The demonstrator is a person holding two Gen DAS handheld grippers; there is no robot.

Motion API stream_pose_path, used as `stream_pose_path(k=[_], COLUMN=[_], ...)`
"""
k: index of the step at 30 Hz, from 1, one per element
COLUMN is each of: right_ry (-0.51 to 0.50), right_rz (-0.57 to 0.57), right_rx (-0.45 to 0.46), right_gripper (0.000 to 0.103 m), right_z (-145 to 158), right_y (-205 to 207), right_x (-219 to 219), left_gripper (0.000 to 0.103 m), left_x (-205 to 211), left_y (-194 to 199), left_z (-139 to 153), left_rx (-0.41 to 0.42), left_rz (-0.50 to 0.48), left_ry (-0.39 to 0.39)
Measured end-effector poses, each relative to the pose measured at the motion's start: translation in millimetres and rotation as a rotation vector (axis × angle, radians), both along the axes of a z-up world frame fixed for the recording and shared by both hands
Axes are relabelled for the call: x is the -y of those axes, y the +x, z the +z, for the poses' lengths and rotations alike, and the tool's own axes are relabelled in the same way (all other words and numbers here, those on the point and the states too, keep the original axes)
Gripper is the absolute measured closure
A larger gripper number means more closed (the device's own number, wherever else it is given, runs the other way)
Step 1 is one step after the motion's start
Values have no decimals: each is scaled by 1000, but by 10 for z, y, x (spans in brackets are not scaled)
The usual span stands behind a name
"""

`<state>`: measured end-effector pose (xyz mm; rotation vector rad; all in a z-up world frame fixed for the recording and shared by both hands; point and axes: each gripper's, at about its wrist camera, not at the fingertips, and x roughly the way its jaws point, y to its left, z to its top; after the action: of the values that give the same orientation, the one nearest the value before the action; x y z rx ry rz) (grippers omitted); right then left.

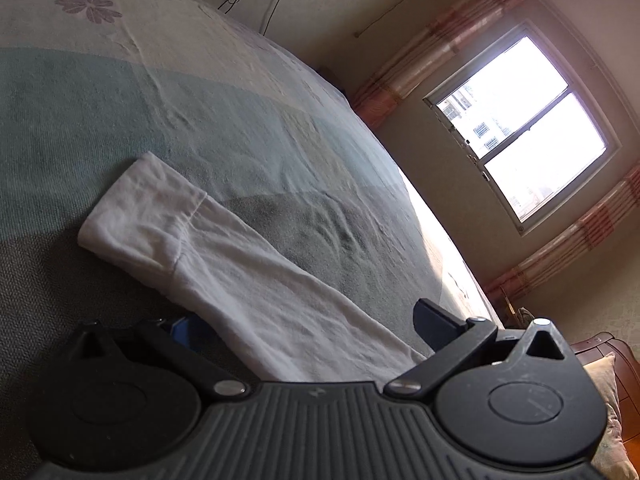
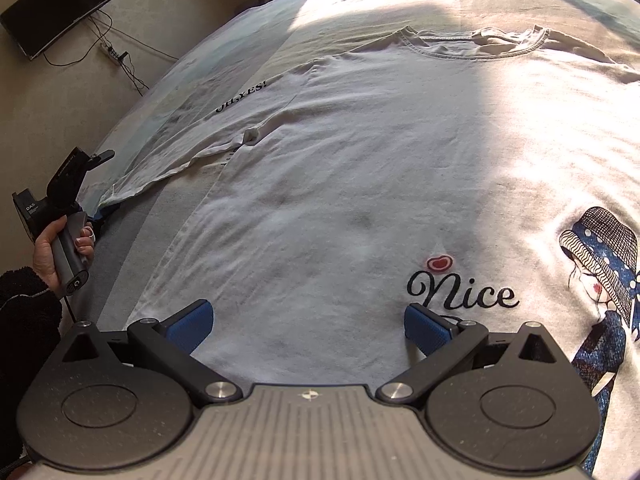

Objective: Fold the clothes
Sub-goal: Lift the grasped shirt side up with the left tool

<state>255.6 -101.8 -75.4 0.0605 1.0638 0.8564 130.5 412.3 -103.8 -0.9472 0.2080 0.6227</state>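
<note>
White T-shirt (image 2: 360,168) lying flat on bed (image 1: 140,100), right gripper (image 2: 308,322) hovering wide open over its front, gripping nothing, left gripper (image 1: 304,320) spreading open around sleeve (image 1: 168,224), not clamping.

Both wrist views low over bed (image 1: 200,100); shared: white shirt (image 2: 360,160)

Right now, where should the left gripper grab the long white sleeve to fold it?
Probably at the cuff, the free end of the sleeve. It lies flat and straight on the bed, so slide the left gripper in low from the cuff's open end, then carry it toward the shirt body.
</note>
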Motion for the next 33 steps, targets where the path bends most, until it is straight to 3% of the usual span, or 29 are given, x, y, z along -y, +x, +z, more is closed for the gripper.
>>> stream_pose_path(k=[9,13,17,23,33], right_ry=[-5,-11,-20,45,72], right_rz=[11,16,42,97,133], right_rx=[12,25,83,176,209], right_gripper=[0,0,0,0,0], right_z=[-9,-2,40,225,302], right_y=[1,-22,-74,-199,-291], right_x=[-9,-11,-46,-26,-47], left_gripper=[1,1,1,1,1], left_x=[86,-76,-176,-102,110], left_y=[229,251,321,343,407], left_z=[23,-61,-39,147,590], left_rx=[22,23,49,100,161], left_rz=[20,123,188,62,-45], left_ry=[-2,-1,-57,-55,-11])
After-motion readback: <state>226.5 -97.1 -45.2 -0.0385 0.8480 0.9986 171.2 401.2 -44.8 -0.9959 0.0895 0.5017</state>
